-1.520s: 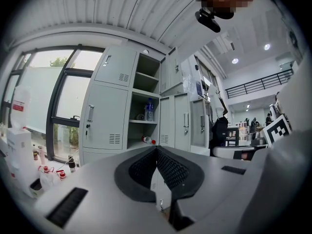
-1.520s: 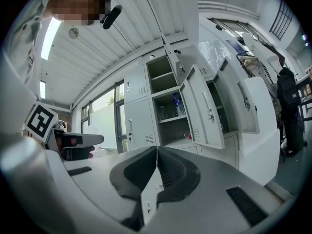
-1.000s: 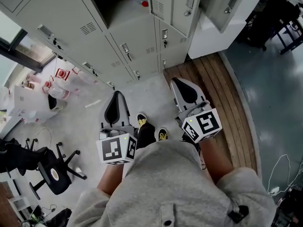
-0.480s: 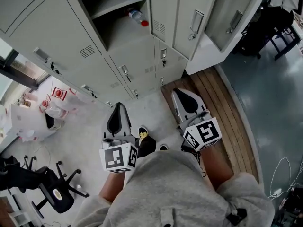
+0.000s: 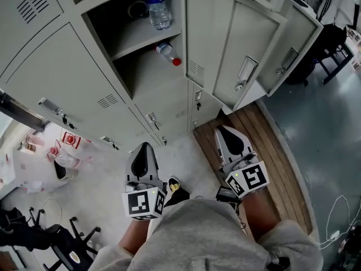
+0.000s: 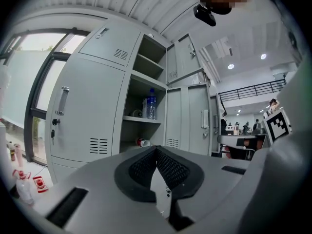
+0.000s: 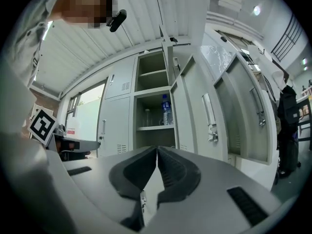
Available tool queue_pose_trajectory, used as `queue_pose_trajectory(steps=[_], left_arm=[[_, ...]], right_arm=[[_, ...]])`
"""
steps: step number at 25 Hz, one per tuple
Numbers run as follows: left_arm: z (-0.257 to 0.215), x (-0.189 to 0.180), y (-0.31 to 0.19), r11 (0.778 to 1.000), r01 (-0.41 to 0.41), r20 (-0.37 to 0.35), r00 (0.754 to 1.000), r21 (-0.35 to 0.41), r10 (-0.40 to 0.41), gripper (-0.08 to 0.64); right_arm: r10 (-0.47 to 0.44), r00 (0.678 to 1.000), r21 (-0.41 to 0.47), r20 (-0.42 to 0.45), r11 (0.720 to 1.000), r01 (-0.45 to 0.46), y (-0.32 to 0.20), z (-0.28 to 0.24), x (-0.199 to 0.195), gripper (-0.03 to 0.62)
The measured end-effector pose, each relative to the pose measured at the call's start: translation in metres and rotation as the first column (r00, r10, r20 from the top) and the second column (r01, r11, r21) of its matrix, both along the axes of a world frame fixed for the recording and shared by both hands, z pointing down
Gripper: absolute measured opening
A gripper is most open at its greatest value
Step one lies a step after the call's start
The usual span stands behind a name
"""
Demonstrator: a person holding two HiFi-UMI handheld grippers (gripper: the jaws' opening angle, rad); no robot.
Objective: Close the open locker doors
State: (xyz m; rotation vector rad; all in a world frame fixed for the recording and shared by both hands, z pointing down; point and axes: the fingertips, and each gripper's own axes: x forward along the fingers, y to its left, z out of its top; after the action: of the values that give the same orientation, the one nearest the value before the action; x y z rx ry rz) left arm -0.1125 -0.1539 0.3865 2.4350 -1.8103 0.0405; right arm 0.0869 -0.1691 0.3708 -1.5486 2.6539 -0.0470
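Note:
Grey lockers fill the top of the head view. Two stacked compartments stand open: an upright water bottle in the upper one, a red-capped bottle lying in the lower. Their doors hang open to the right, and another open door is farther right. My left gripper and right gripper are low in front of the person, both shut and empty, well short of the lockers. The left gripper points at the open compartments; the right gripper faces the open door.
A wooden platform lies on the floor at the right below the open doors. Bottles and packets sit on the floor at the left, with a black office chair nearer. A dark chair stands at the far right.
The head view has tilted upward, so more of the open compartments and doors shows. Both grippers have slid lower in the picture, still shut and side by side.

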Motion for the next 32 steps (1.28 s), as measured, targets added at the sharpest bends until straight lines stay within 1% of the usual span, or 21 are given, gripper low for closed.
queue_pose_trajectory(steps=[4,5,6,8,11,14,17,20,25,29,32], left_arm=[[0.002,-0.002,-0.018,1.0,-0.02,-0.004,1.0,-0.005,0.02,0.009],[0.001,-0.003,-0.021,1.0,-0.021,-0.005,1.0,-0.005,0.021,0.009],[0.0,-0.003,-0.023,1.0,-0.023,-0.007,1.0,-0.005,0.023,0.009],[-0.001,-0.003,-0.027,1.0,-0.031,-0.009,0.999,-0.005,0.031,0.009],[0.0,-0.003,-0.03,0.999,-0.042,-0.011,0.999,-0.009,0.042,0.009],[0.001,-0.005,-0.031,0.999,-0.043,-0.017,0.999,-0.011,0.043,0.009],[0.0,-0.011,-0.032,0.999,-0.037,-0.021,0.999,-0.007,0.037,0.009],[-0.001,-0.016,-0.031,1.0,-0.027,-0.027,0.999,-0.002,0.027,0.009],[-0.001,-0.02,-0.03,1.0,-0.013,-0.026,1.0,-0.005,0.013,0.009],[0.001,-0.021,-0.029,1.0,-0.012,-0.026,1.0,-0.006,0.012,0.009],[0.0,-0.02,-0.028,1.0,-0.012,-0.026,1.0,-0.005,0.011,0.009]], right_arm=[[0.1,0.995,0.027,0.022,0.995,-0.101,-0.027,-0.014,0.039,0.037],[0.12,0.992,0.028,0.035,0.992,-0.121,-0.033,-0.017,0.05,0.048],[0.133,0.99,0.029,0.046,0.991,-0.134,-0.039,-0.021,0.061,0.073],[0.149,0.987,0.033,0.06,0.988,-0.152,-0.048,-0.027,0.08,0.128],[0.164,0.984,0.048,0.067,0.985,-0.167,-0.061,-0.034,0.1,0.163],[0.138,0.985,0.049,0.104,0.988,-0.144,-0.075,-0.04,0.113,0.198],[0.101,0.98,0.045,0.169,0.993,-0.11,-0.085,-0.045,0.12,0.198],[0.073,0.98,0.054,0.188,0.995,-0.084,-0.089,-0.05,0.124,0.198],[0.101,0.974,0.092,0.203,0.988,-0.122,-0.091,-0.062,0.141,0.196],[0.136,0.972,0.102,0.193,0.982,-0.158,-0.1,-0.067,0.153,0.136],[0.15,0.978,0.098,0.144,0.982,-0.165,-0.108,-0.066,0.151,0.101]])
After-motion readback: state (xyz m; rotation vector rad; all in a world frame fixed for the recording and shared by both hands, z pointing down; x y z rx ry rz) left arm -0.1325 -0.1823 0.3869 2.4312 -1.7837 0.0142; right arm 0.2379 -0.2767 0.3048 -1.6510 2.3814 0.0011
